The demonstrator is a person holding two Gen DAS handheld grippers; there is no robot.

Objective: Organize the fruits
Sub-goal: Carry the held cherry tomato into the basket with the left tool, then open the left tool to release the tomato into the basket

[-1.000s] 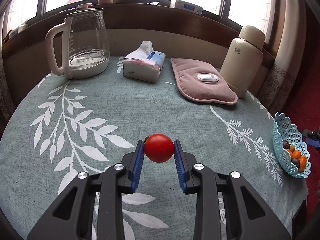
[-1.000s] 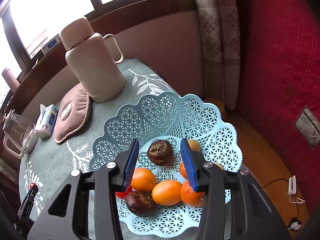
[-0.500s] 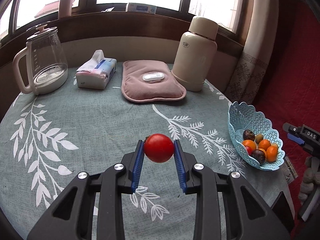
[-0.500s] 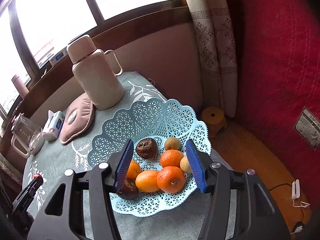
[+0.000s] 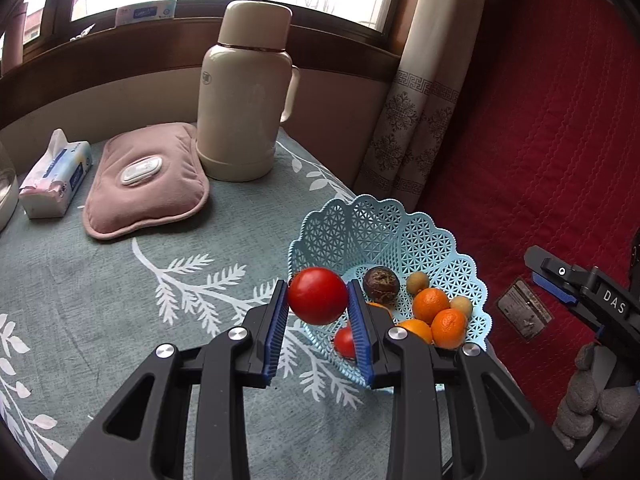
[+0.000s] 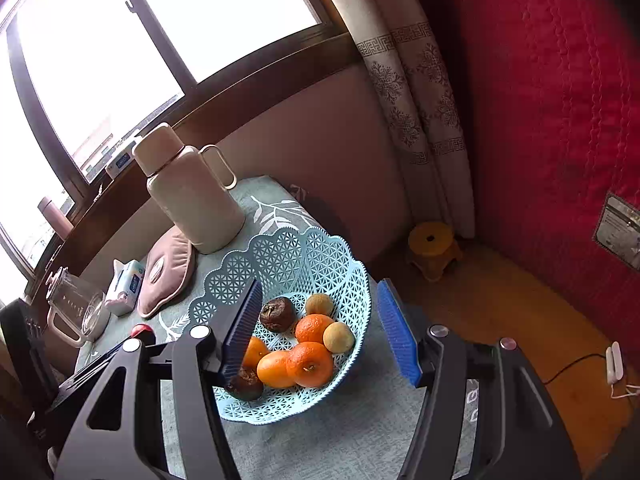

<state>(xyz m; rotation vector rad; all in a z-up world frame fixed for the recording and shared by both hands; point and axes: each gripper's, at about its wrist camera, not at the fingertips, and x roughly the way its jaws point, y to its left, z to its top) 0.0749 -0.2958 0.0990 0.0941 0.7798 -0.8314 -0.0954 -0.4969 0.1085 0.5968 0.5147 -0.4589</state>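
My left gripper (image 5: 318, 300) is shut on a red tomato (image 5: 318, 295) and holds it above the near left rim of the light blue lattice basket (image 5: 384, 232). The basket holds oranges (image 5: 431, 305), a dark passion fruit (image 5: 381, 280), small tan fruits and another red tomato (image 5: 345, 342). My right gripper (image 6: 320, 328) is open and empty, raised above the same basket (image 6: 304, 256), with its fingers either side of the fruit. The tomato and left gripper show at the left in the right wrist view (image 6: 143, 330).
A cream thermos (image 5: 244, 88), a pink heat pad (image 5: 148, 180), a tissue pack (image 5: 54, 174) and a glass kettle (image 6: 76, 312) stand on the leaf-print tablecloth. The basket sits near the table's right edge. A red padded wall and a yellow stool (image 6: 432, 248) lie beyond.
My left gripper has carried the tomato right across the table to the basket. My right gripper has risen and drawn back from the basket, and its jaws have opened wider.
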